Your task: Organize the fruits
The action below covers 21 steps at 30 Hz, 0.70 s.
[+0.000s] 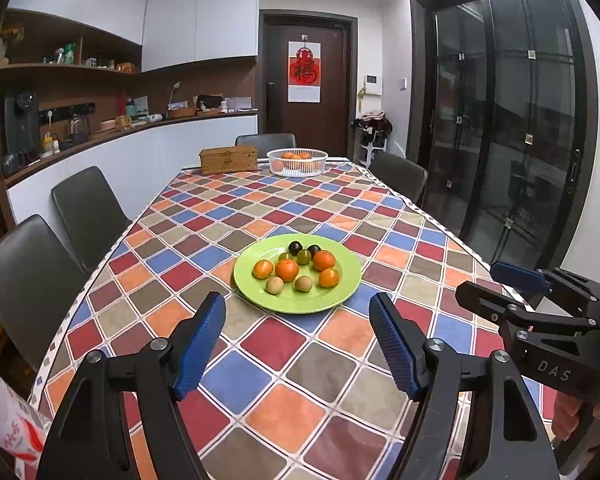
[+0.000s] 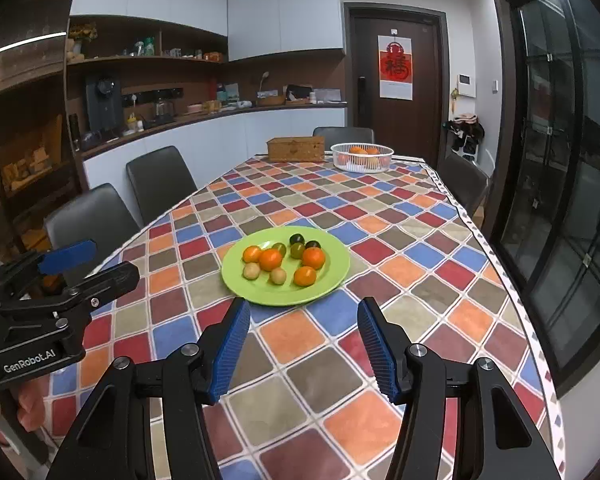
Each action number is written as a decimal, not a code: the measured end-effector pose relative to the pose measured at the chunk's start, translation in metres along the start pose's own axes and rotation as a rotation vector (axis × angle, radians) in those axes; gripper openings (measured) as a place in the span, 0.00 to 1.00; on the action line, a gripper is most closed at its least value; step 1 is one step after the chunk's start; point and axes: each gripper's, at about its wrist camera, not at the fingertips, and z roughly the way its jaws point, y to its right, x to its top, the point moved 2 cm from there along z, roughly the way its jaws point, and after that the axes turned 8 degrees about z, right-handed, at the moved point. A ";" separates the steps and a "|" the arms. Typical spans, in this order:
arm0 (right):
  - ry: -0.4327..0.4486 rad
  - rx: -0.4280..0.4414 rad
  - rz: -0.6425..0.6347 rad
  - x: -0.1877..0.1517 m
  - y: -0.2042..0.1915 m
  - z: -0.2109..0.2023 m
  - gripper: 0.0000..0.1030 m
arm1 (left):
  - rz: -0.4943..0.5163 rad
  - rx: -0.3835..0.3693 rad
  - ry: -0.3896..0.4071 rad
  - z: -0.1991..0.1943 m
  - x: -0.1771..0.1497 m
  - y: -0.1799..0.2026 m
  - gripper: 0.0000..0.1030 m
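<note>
A green plate [image 1: 350, 276] [image 2: 336, 260] sits mid-table on the checked cloth. It carries several small oranges [image 1: 287, 269] [image 2: 270, 259], two green grapes [image 1: 304, 256], two dark round fruits [image 1: 295, 247] and two tan ones [image 1: 274, 285]. My left gripper [image 1: 298, 308] stands open just short of the plate's near rim, with nothing between its blue pads. My right gripper [image 2: 304, 306] is open too, also just before the plate and holding nothing. Each gripper shows in the other's view: the right gripper [image 1: 482, 280], the left gripper [image 2: 110, 258].
At the table's far end stand a white slotted basket [image 1: 297, 162] [image 2: 362, 156] with oranges in it and a wicker box [image 1: 228, 159] [image 2: 296, 149]. Dark chairs [image 1: 88, 216] line the left side. A plastic bottle [image 1: 8, 420] sits at the near left corner.
</note>
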 end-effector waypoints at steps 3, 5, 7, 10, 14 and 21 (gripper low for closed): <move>0.008 -0.003 0.003 -0.005 -0.001 -0.008 0.55 | -0.003 -0.001 0.008 -0.007 -0.003 0.002 0.71; 0.012 -0.003 0.002 -0.009 -0.002 -0.012 0.55 | 0.001 0.002 0.014 -0.011 -0.005 0.004 0.71; 0.018 -0.005 0.001 -0.012 -0.003 -0.016 0.55 | 0.006 0.004 0.020 -0.016 -0.007 0.006 0.71; 0.020 -0.006 0.006 -0.015 -0.002 -0.019 0.55 | 0.007 0.007 0.028 -0.021 -0.010 0.007 0.71; 0.021 -0.004 0.016 -0.019 -0.001 -0.025 0.55 | 0.004 0.002 0.034 -0.026 -0.011 0.008 0.71; 0.040 -0.001 0.012 -0.021 -0.004 -0.035 0.55 | 0.001 0.003 0.050 -0.036 -0.013 0.011 0.72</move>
